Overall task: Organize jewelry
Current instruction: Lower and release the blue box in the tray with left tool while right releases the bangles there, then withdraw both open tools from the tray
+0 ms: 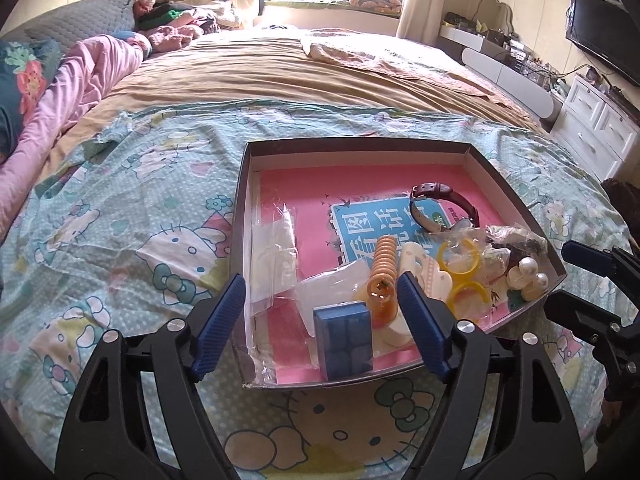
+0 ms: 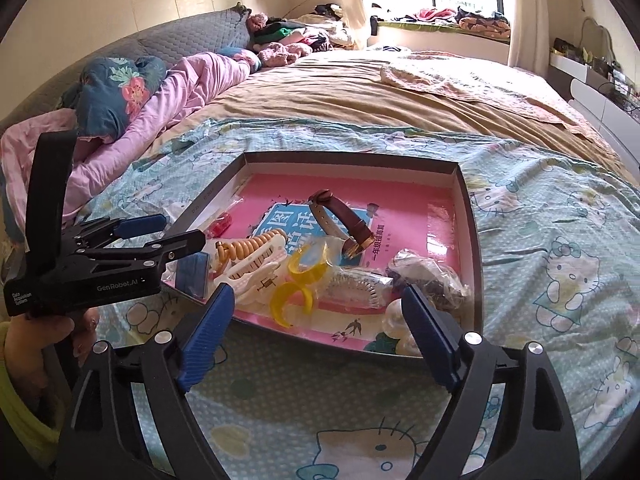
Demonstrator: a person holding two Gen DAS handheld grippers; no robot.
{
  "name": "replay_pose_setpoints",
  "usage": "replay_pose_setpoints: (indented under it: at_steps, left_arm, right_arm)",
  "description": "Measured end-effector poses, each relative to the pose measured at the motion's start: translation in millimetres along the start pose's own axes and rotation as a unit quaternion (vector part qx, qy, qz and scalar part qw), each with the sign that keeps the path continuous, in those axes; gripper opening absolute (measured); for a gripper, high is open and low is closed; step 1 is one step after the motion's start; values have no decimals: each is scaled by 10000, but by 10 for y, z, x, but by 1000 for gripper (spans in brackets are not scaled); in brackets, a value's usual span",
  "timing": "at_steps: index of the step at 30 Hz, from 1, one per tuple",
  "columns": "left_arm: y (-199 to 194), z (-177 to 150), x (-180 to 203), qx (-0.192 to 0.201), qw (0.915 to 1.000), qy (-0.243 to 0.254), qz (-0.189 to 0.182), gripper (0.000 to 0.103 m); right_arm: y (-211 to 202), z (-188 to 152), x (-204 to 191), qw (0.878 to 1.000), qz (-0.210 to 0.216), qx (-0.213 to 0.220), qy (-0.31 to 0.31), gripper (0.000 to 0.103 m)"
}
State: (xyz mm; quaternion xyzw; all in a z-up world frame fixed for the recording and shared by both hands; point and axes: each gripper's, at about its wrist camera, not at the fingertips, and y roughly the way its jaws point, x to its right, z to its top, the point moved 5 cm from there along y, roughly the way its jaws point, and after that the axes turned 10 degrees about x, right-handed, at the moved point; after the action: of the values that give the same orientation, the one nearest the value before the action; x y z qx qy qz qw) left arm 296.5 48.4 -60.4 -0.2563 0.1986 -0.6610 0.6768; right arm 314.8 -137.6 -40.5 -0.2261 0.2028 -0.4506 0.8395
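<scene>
From the left wrist, the left gripper (image 1: 320, 316) is standing wide open and empty over the tray (image 1: 520, 184), where the springy orange coil (image 1: 383, 276) is lying; it looks light and bendy, so grab its middle. From the right wrist, the right gripper (image 2: 318, 324) is gaping wide too, holding nothing, above the slippery pearls (image 2: 394, 318), maybe on a clip, by the tray's near edge.
</scene>
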Motion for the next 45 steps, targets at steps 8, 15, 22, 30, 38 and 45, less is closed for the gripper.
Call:
replay_pose_setpoints:
  at_steps: [8,15,22,30,38,45]
  left_arm:
    - [-264,20,31,175,9998,-43,57,91]
    - [-557,-39,78,351,9993,-82,96,93]
    - [-758,-226,134,272,9996,-48,95,93]
    - [-1026,-463,143,258,9995,-97,158,93]
    - [-1217,-670,200,305,9994,-102,144,93]
    - [-1259,-751,288,335,9993,-24,153,93]
  right_arm:
    - [-326,19,30,9993,-185,324,4,97]
    - [-623,-79,79,9975,-256,626,195,97]
    - [-876,-219,52,9960,-299,785,318,98]
    - [-1000,-437,-48,9960,-449,728,269,98]
    - [-1030,-700,-158,9968,-443,541,380,98]
    - [-1088,-835,-202,9975,-513,432,243,98]
